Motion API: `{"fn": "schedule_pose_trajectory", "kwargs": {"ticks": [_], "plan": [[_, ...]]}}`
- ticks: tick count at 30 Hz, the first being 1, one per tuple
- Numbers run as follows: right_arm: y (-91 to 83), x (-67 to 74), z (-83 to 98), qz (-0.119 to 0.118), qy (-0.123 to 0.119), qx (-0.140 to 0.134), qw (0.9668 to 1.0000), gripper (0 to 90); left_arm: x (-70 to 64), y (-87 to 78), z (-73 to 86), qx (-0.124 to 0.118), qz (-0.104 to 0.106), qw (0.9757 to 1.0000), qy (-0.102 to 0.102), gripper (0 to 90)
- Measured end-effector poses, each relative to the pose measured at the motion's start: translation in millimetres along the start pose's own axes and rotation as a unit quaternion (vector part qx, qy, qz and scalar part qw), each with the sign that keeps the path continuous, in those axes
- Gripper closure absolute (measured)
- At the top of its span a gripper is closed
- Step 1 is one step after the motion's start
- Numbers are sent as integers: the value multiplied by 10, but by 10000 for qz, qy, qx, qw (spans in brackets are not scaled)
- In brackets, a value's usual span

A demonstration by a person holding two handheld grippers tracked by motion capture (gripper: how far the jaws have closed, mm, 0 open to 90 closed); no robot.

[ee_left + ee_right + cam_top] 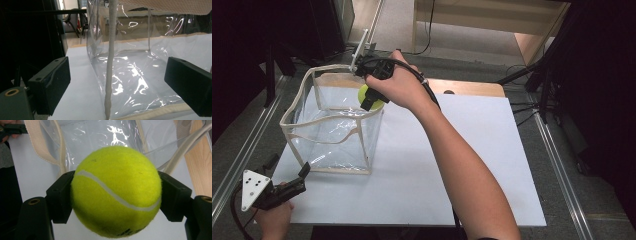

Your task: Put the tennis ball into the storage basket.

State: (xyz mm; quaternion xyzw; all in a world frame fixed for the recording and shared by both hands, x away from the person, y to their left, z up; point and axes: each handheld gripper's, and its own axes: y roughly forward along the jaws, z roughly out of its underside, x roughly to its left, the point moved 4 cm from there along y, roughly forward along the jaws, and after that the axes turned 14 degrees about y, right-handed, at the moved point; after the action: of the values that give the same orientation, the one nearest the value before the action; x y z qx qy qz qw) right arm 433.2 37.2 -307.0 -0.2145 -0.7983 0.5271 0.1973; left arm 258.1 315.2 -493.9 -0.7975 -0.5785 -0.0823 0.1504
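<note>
A yellow-green tennis ball [116, 192] sits clamped between the two black jaws of my right gripper [371, 100], which is shut on it. That gripper hovers over the far right corner of a clear plastic bag [337, 140] with beige trim, which stands open-topped on the white sheet [437, 165]. The ball [363, 92] shows just above the bag's rim. My left gripper [302, 175] rests low at the bag's near left corner. Its jaws stand wide apart, with the bag's beige corner seam [110, 75] between them and untouched.
The white sheet lies on a wooden table [472, 87]. Metal rails run along the left [242, 150] and right [557, 165] sides. Dark stands and cables crowd the far corners. Bare sheet stretches to the right of the bag.
</note>
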Motion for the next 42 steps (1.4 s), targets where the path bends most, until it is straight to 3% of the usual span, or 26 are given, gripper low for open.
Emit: {"fn": "schedule_pose_trajectory", "kwargs": {"ticks": [18,29,32,38,40,42], "plan": [[268,59,-143,4,-185,135,9997,234,1,3,-1,-51,4,10000,-76,69],[423,67,-159,4,-185,221,9996,234,2,4,-2,-56,8,10000,-77,69],[481,58,-141,11,-288,273,9992,233,2,4,-2,-60,0,9999,-93,69],[532,41,-110,-35,-206,328,9992,219,2,5,-1,-44,4,10000,-63,69],[531,35,-107,-27,-192,272,9994,171,2,4,-1,-41,4,10000,-62,69],[516,31,-107,95,-166,209,9996,163,1,4,-1,-38,4,10000,-63,69]]}}
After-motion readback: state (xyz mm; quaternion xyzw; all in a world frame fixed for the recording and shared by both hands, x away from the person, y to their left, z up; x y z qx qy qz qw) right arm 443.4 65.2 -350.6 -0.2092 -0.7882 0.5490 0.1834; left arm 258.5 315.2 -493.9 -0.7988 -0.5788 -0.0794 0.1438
